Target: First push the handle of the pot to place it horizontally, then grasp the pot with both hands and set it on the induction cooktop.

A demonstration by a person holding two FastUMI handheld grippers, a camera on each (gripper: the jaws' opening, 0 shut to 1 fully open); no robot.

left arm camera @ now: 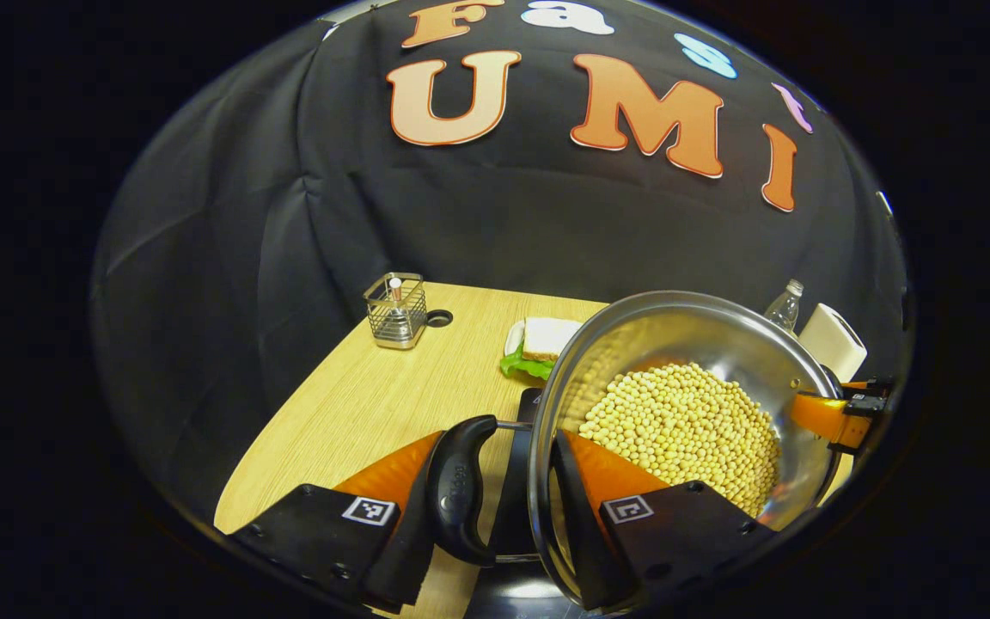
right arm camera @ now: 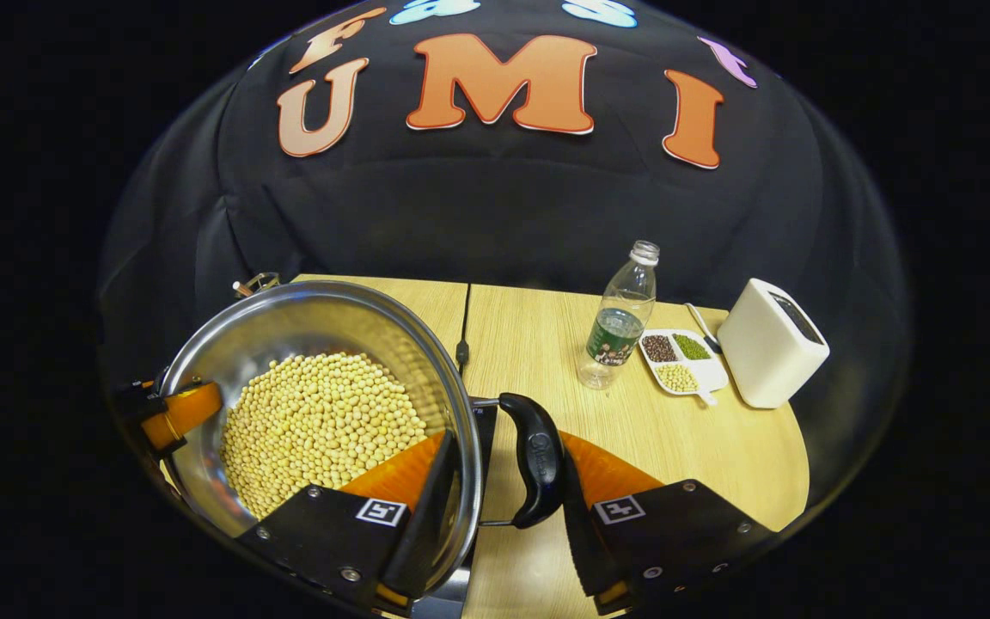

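while both grippers straddle side handles, pot tilts, mouth toward cameras.

Right gripper jaws astride pot rim and handle — soybeans inside

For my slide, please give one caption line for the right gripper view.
Right gripper straddling the rim and side handle of a bean-filled pot, left gripper at the far rim.
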